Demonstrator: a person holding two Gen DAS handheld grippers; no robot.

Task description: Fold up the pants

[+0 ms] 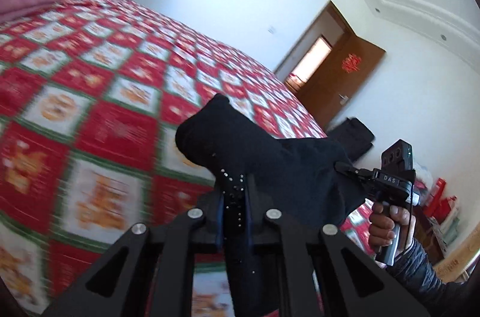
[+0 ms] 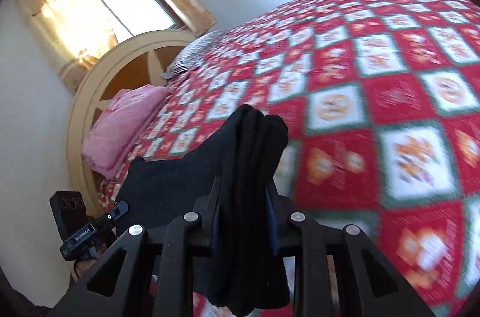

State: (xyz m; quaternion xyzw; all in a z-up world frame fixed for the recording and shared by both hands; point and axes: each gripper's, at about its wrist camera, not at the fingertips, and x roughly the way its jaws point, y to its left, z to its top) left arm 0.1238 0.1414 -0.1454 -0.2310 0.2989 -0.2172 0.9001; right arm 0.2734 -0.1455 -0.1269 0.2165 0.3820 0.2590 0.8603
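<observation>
The black pants [image 1: 270, 155] hang in the air above the bed, stretched between both grippers. My left gripper [image 1: 235, 185] is shut on one bunched end of the fabric, which spills over its fingers. In the right wrist view my right gripper [image 2: 243, 191] is shut on a thick folded wad of the pants [image 2: 255, 137]. A hand [image 1: 387, 227] holds the right gripper [image 1: 343, 167] at the far right of the left wrist view, its tip in the cloth. The left gripper [image 2: 121, 209] shows at the lower left of the right wrist view, at the cloth's other end.
Below lies a bed with a red, white and green checked quilt [image 1: 105, 95]. A pink pillow [image 2: 126, 125], a striped pillow [image 2: 195, 53] and a round headboard [image 2: 90, 95] stand at its head. A dark folded garment [image 1: 355, 134] lies past the bed's corner, near an open wooden door [image 1: 345, 77].
</observation>
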